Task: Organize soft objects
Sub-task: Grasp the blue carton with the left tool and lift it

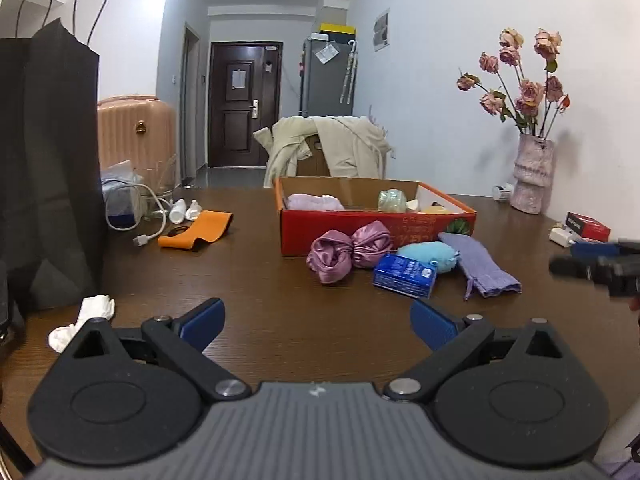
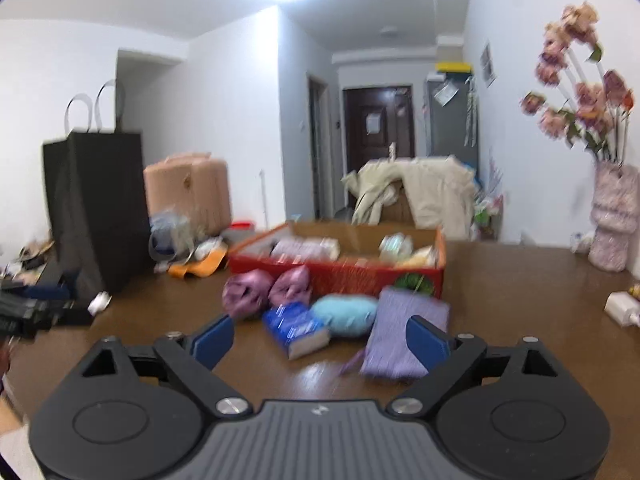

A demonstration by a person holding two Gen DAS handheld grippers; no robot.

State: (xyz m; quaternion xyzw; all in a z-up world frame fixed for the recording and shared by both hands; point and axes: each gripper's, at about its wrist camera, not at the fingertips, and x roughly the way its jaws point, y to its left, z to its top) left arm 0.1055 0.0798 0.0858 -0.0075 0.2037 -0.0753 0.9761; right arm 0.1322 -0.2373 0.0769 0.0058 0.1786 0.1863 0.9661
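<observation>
A red cardboard box (image 1: 432, 229) stands mid-table and holds a lilac cloth (image 1: 314, 202) and other soft items. In front of it lie two pink satin pouches (image 1: 348, 248), a light blue cushion (image 1: 430, 254), a lavender knit pouch (image 1: 482, 266) and a blue packet (image 1: 404, 274). My left gripper (image 1: 318, 326) is open and empty, short of these. My right gripper (image 2: 320, 340) is open and empty, just before the blue packet (image 2: 294, 328), the cushion (image 2: 346, 314) and the lavender pouch (image 2: 400, 332); the box (image 2: 360, 276) is behind. The right wrist view is blurred.
A tall black paper bag (image 1: 44, 160) stands at the left, with a white crumpled cloth (image 1: 86, 318) at its foot. An orange band (image 1: 198, 234), a white cable and small bottles lie left of the box. A vase of dried roses (image 1: 534, 176) stands far right.
</observation>
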